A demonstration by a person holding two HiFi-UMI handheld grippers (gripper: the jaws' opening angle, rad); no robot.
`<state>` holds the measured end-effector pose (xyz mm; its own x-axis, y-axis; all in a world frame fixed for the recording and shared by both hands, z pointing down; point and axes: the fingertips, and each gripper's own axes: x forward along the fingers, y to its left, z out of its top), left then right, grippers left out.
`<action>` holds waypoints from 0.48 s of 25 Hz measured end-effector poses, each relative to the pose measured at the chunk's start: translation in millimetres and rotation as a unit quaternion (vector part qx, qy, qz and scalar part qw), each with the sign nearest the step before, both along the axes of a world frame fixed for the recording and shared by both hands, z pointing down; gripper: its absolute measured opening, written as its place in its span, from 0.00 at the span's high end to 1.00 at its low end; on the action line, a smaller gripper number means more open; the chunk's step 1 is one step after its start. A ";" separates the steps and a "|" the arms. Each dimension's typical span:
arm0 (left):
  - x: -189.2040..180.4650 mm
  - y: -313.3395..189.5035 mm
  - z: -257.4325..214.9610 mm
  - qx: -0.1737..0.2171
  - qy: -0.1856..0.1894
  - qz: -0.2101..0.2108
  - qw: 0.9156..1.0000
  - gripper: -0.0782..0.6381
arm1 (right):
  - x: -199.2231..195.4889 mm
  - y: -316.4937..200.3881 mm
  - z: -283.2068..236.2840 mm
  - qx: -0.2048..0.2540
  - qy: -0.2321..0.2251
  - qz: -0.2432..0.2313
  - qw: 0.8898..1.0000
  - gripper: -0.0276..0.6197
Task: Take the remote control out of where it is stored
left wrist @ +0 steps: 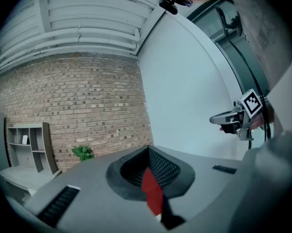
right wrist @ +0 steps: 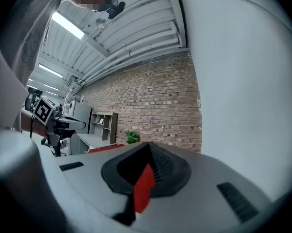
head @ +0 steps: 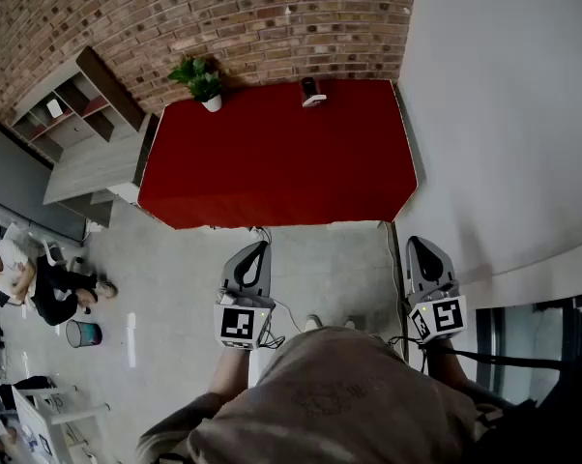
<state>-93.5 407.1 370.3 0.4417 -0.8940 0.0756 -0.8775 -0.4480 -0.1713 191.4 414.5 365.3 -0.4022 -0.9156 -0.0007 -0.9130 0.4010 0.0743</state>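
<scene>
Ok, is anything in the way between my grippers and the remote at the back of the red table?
Nothing visible. The remote sits at the far edge of the table. The red top in front of it is bare, and the plant stands off to the left.

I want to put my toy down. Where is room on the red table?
Nearly all of the red-covered table is bare: the whole front and middle. Only the back edge is taken, by a small green potted plant and a small dark upright object.

Grey two-jaw left gripper [head: 255,251] held level, jaws brought together, empty, grey right gripper [head: 420,246] held level alongside, jaws closed, empty
</scene>
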 end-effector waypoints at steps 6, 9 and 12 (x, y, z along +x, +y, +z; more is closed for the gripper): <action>3.6 -4.1 0.6 -0.003 0.001 0.001 1.000 0.88 | 3.3 -5.2 2.4 -0.004 -0.004 0.001 1.000 0.94; 6.0 -4.1 0.3 -0.005 -0.001 0.003 1.000 0.88 | 6.6 -4.4 1.7 -0.006 -0.011 0.003 1.000 0.94; 6.4 -5.4 -1.9 -0.006 -0.001 0.004 1.000 0.88 | 7.5 -5.3 -2.2 -0.004 -0.017 0.003 1.000 0.94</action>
<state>-87.1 401.7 368.4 0.4488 -0.8893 0.0872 -0.8735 -0.4572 -0.1671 198.9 409.2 363.1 -0.3962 -0.9181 -0.0076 -0.9176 0.3956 0.0393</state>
